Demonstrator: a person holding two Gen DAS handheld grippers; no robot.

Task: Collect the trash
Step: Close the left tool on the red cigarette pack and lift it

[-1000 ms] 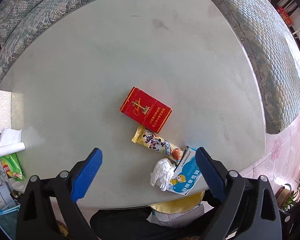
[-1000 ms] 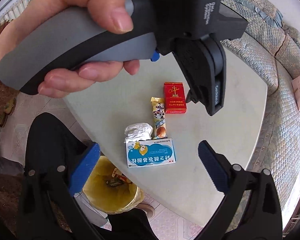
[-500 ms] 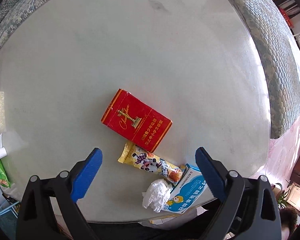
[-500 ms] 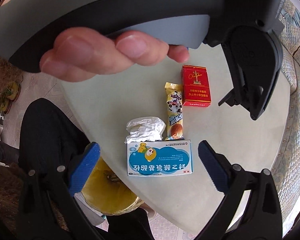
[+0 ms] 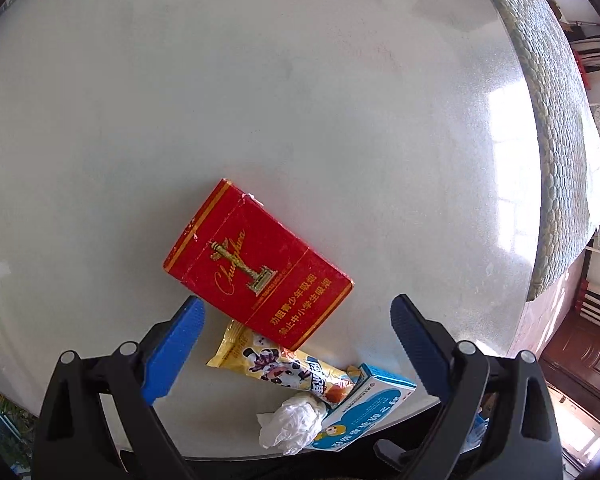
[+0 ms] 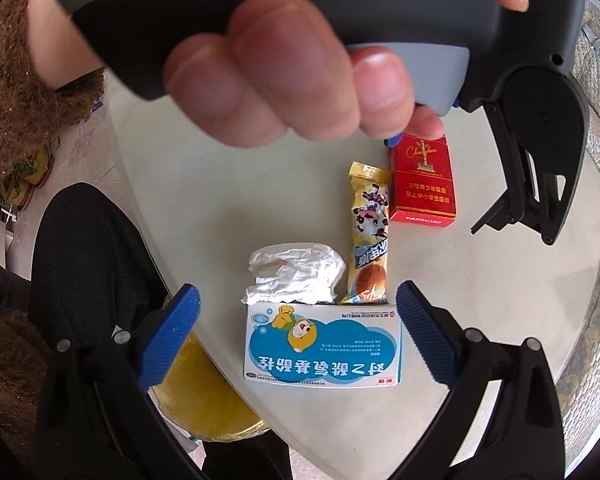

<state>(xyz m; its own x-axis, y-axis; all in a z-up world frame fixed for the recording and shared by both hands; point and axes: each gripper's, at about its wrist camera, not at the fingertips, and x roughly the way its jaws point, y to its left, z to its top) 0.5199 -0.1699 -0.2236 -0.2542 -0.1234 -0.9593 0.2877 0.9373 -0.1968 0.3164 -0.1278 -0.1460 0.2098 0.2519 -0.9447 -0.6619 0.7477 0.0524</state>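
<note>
Red cardboard cigarette pack point(image 5: 258, 263) lies near the tabletop point(image 5: 300, 100) edge; I hold my left gripper point(image 5: 296, 320) spread wide just over it, my right gripper point(image 6: 298, 312) equally agape above the blue-and-white medicine box point(image 6: 323, 350), ready for pickup.

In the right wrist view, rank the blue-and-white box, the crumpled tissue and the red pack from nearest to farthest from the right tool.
1. Blue-and-white cardboard box: between the open right tool's blue pads, at the table's near edge.
2. Crumpled white tissue: just beyond the box, touching its far left side.
3. Red cigarette pack: farthest, up and to the right, partly hidden by the left hand.
</note>
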